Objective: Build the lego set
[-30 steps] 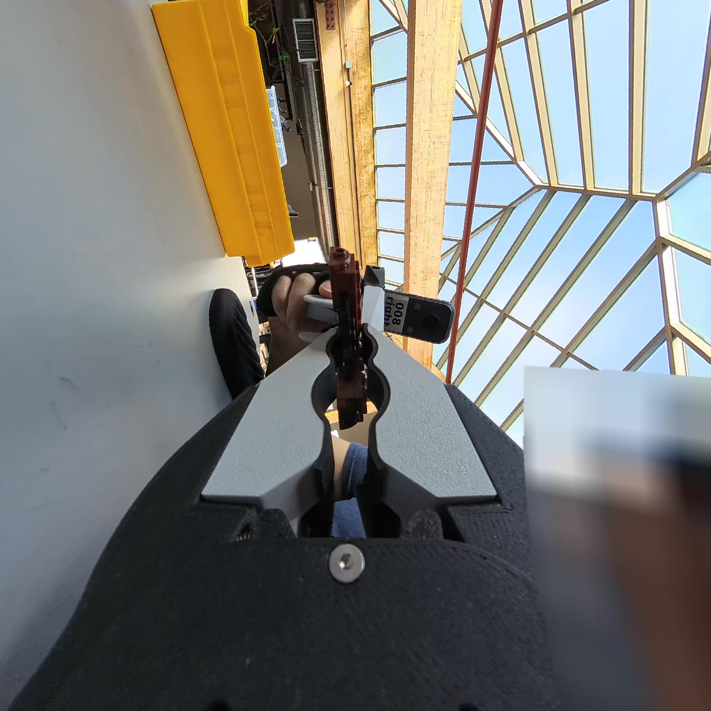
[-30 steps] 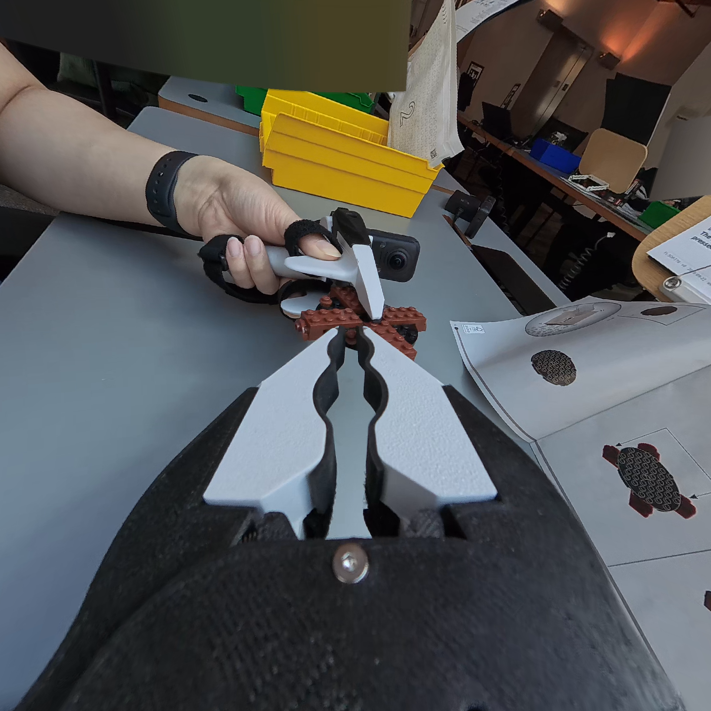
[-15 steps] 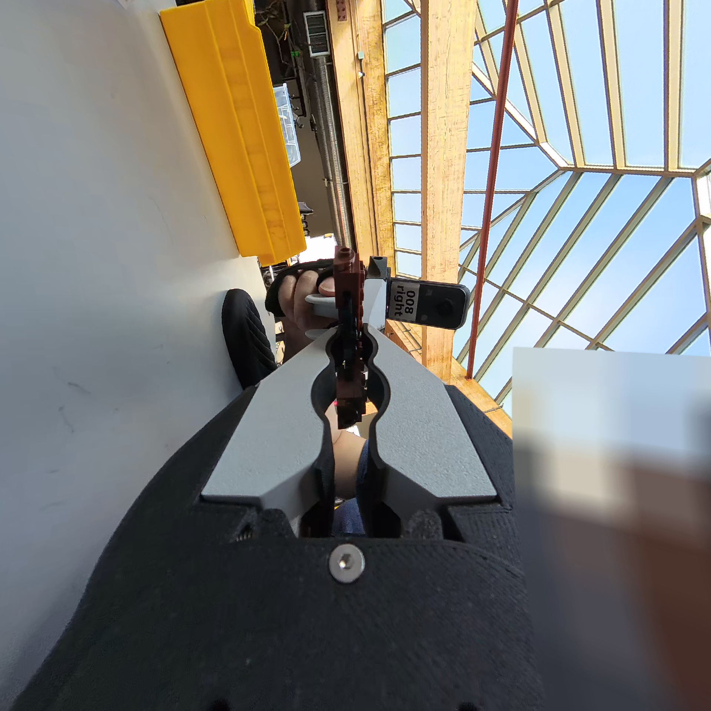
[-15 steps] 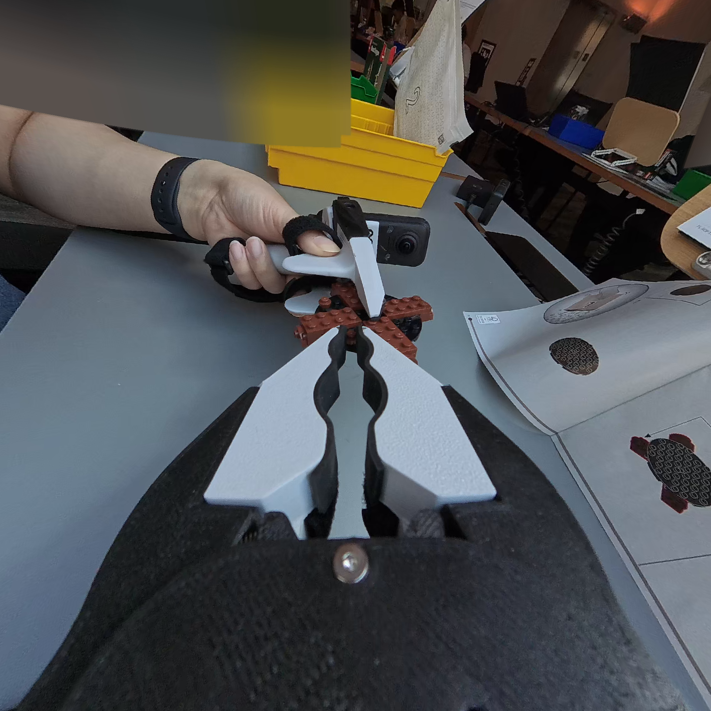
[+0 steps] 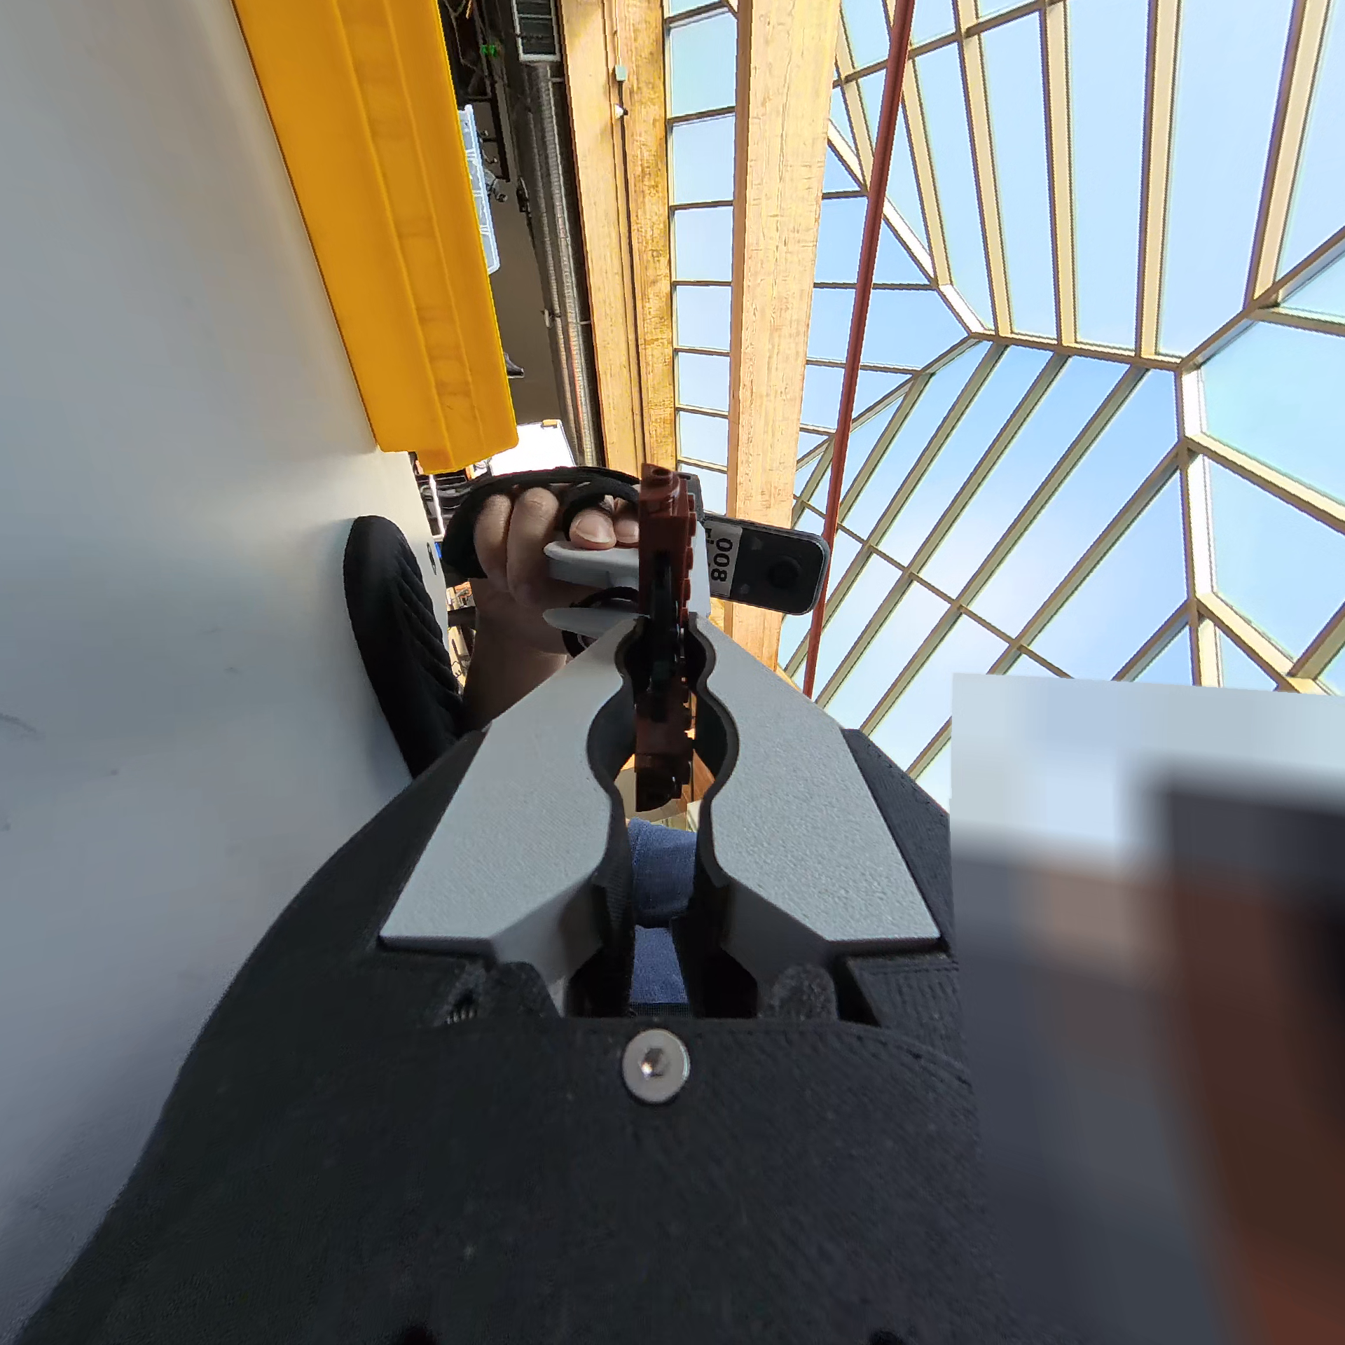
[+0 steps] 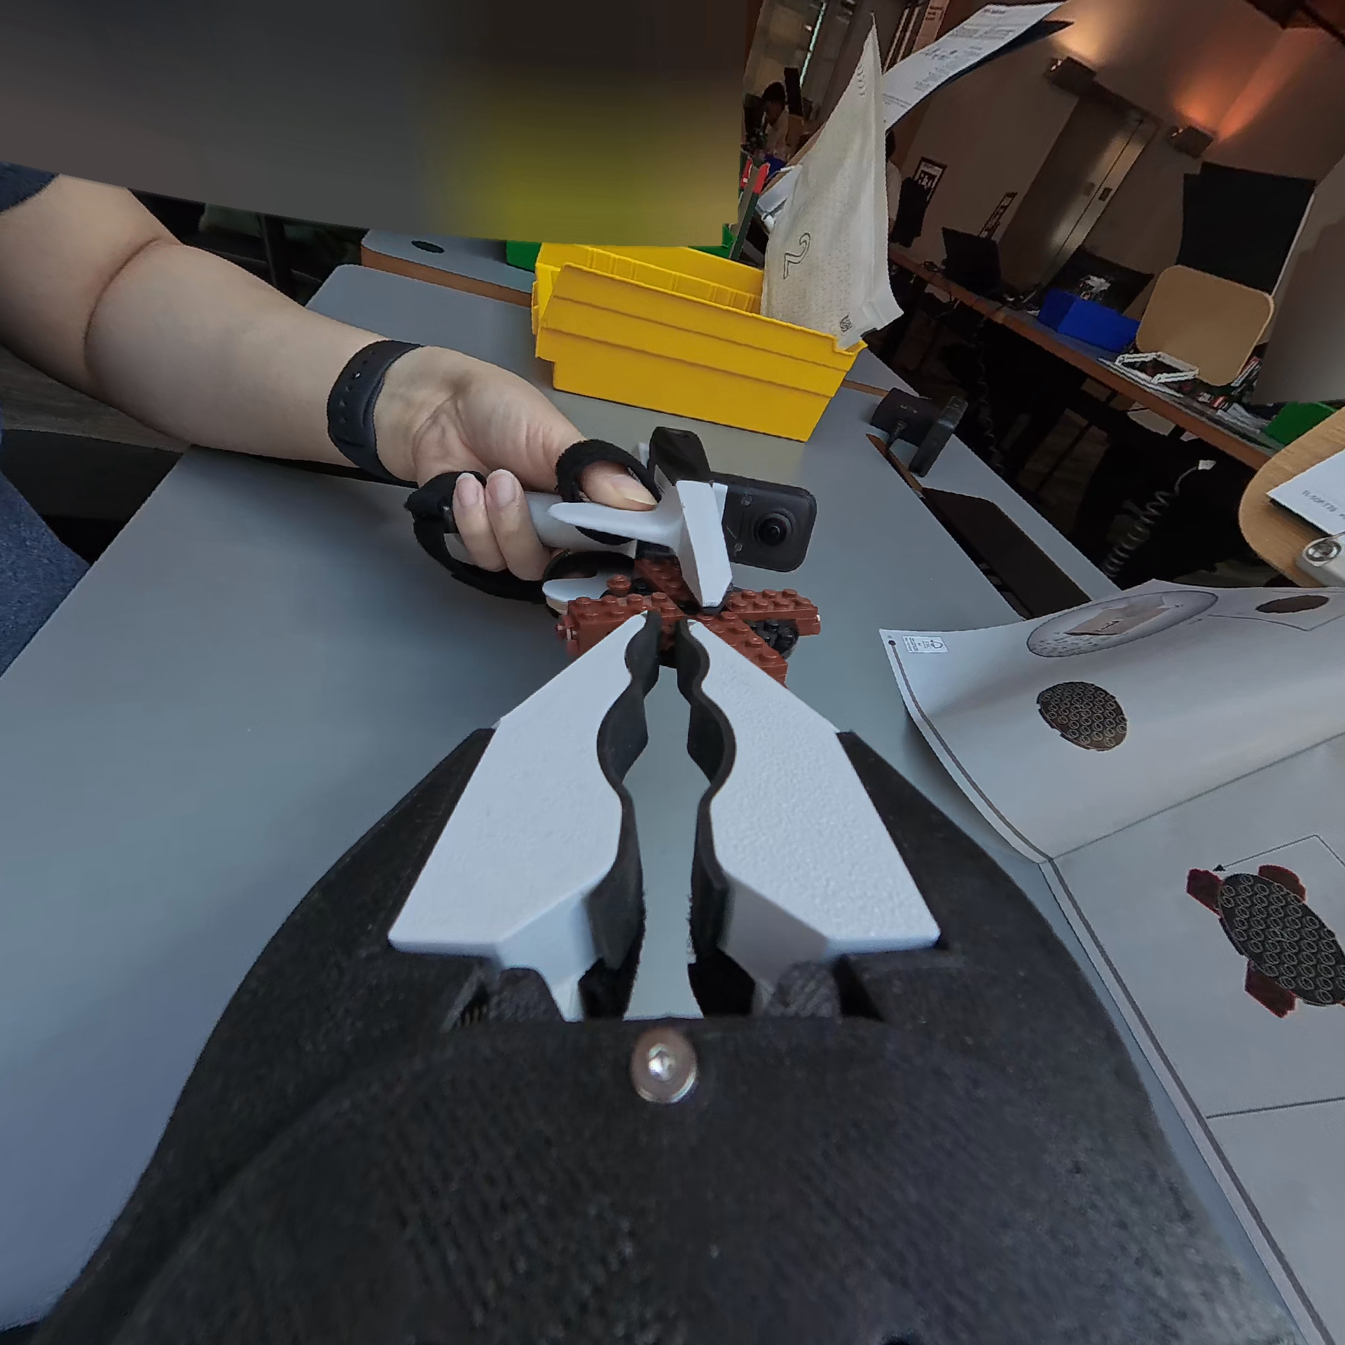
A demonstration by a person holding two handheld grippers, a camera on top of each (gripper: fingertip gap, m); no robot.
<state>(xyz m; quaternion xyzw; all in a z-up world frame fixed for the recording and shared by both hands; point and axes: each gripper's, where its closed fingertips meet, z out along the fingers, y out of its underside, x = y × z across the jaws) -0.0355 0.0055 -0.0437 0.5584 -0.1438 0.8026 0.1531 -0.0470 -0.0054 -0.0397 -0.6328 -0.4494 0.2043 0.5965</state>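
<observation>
Left wrist view — left gripper point(image 5: 664, 633) clenched on brown lego build point(image 5: 662, 553), seen edge-on, long axis along fingers.

Right wrist view — right gripper point(image 6: 666, 626) nearly closed, tips at build's near edge; actual grip unclear. Build just above grey worktop point(image 6: 218, 691), dead ahead; instruction sheet point(image 6: 1092, 728) at right.

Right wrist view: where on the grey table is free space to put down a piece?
Free: the grey table left of the brown lego build, below the forearm. Crowded: the instruction sheet covers the right side; the yellow bins stand behind; both grippers meet at the build.
</observation>
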